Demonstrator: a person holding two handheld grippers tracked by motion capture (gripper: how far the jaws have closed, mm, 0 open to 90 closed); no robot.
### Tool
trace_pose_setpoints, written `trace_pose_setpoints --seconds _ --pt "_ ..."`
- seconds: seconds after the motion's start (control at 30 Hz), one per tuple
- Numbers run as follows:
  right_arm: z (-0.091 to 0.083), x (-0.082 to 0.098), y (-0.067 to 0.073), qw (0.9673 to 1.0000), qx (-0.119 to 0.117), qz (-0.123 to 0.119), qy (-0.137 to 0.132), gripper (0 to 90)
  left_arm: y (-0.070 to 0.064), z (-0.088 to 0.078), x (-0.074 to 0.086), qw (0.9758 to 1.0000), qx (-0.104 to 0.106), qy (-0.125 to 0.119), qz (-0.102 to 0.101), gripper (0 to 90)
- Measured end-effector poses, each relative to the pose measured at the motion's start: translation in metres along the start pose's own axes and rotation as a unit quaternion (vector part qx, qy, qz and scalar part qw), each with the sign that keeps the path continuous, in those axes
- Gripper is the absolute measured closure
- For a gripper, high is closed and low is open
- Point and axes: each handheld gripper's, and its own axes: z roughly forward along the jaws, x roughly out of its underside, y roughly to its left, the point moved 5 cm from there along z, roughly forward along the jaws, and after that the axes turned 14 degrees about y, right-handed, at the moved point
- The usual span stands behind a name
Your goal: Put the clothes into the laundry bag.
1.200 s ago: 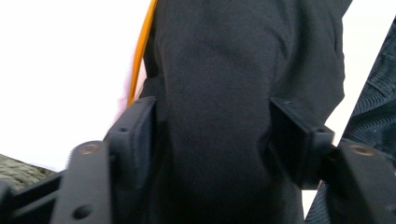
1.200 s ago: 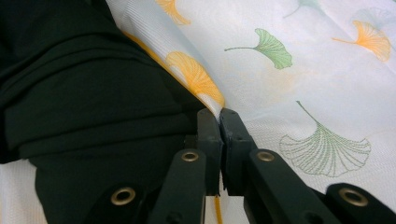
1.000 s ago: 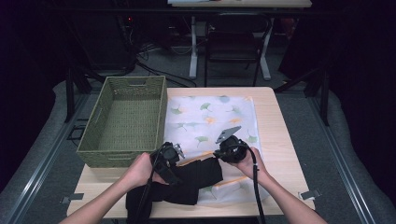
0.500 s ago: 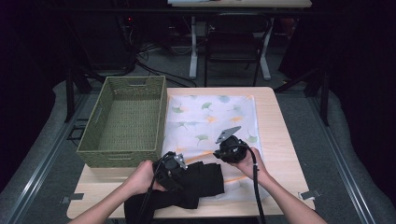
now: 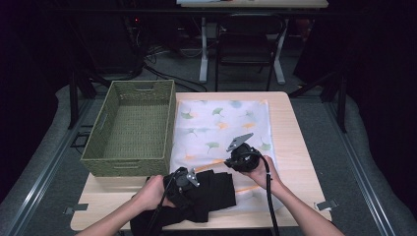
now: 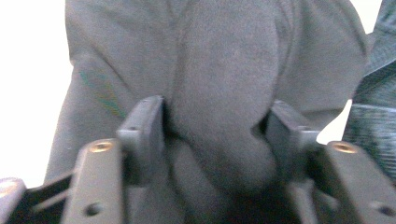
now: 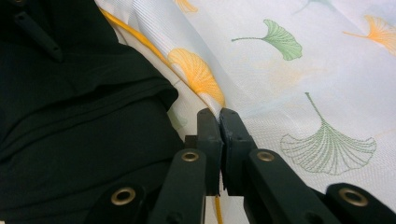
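A black garment lies bunched at the table's near edge, partly over a white leaf-print cloth. My left gripper sits low on the garment's left part. In the left gripper view a thick fold of the dark fabric bulges between the pads, which press on it; the jaws have just been opening a little around it. My right gripper is shut on a raised fold of the cloth, pinched at its orange-trimmed edge, right beside the garment.
A green woven basket stands on the left half of the wooden table, close to the left hand. A chair and desk legs stand beyond the far edge. Bare wood shows along the table's right side.
The left hand has moved down and toward the near edge with the black garment, bunching it further. The right gripper has kept still on the cloth fold.
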Motion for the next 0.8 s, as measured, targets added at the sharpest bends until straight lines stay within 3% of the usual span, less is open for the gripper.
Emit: trace_pose_setpoints --seconds 0.03,0.07,0.1,0.17,0.27,0.37,0.53,0.6,0.63,0.67,0.77,0.8 --pt "0.000 0.000 0.000 1.0000 0.000 0.000 0.000 88.1 0.000 0.000 0.000 1.0000 0.000 0.000 0.000 55.1" --pt "0.000 0.000 0.000 1.0000 0.000 0.001 0.000 88.1 0.000 -0.002 0.001 1.0000 0.005 -0.005 0.002 55.1" --pt "0.000 0.000 0.000 1.0000 -0.001 0.001 0.000 88.1 0.002 -0.004 0.003 0.9997 0.013 -0.020 -0.011 66.1" --pt "0.000 0.000 0.001 1.0000 0.000 0.000 0.000 88.2 0.003 -0.005 0.004 0.9991 0.022 -0.032 -0.018 69.6" --pt "-0.001 0.000 0.001 1.0000 -0.001 0.002 -0.002 88.2 0.004 -0.010 0.006 0.9985 0.028 -0.039 -0.026 72.3" --pt "-0.003 -0.001 0.002 1.0000 -0.002 0.006 -0.004 88.2 0.005 -0.019 0.005 0.9987 0.017 -0.039 -0.029 73.4" --pt "-0.012 -0.004 0.000 0.9996 -0.005 0.009 -0.024 88.2 0.013 -0.041 0.000 0.9974 -0.001 -0.041 -0.059 74.2" --pt "-0.020 -0.006 0.001 0.9991 -0.008 0.013 -0.041 88.2 0.018 -0.054 -0.008 0.9952 -0.016 -0.046 -0.085 74.8" --pt "-0.024 -0.007 0.001 0.9984 -0.013 0.021 -0.052 88.2 0.018 -0.054 -0.008 0.9952 -0.016 -0.046 -0.085 74.7" --pt "-0.026 -0.008 0.001 0.9981 -0.013 0.021 -0.056 88.2 0.023 -0.058 -0.013 0.9926 -0.012 -0.057 -0.106 74.6" --pt "-0.027 -0.007 0.001 0.9981 -0.016 0.020 -0.056 88.2 0.029 -0.036 -0.023 0.9908 -0.020 -0.041 -0.127 72.6" --pt "-0.024 -0.006 0.001 0.9984 -0.016 0.020 -0.050 88.2 0.030 -0.026 -0.025 0.9910 -0.002 -0.039 -0.128 69.7"
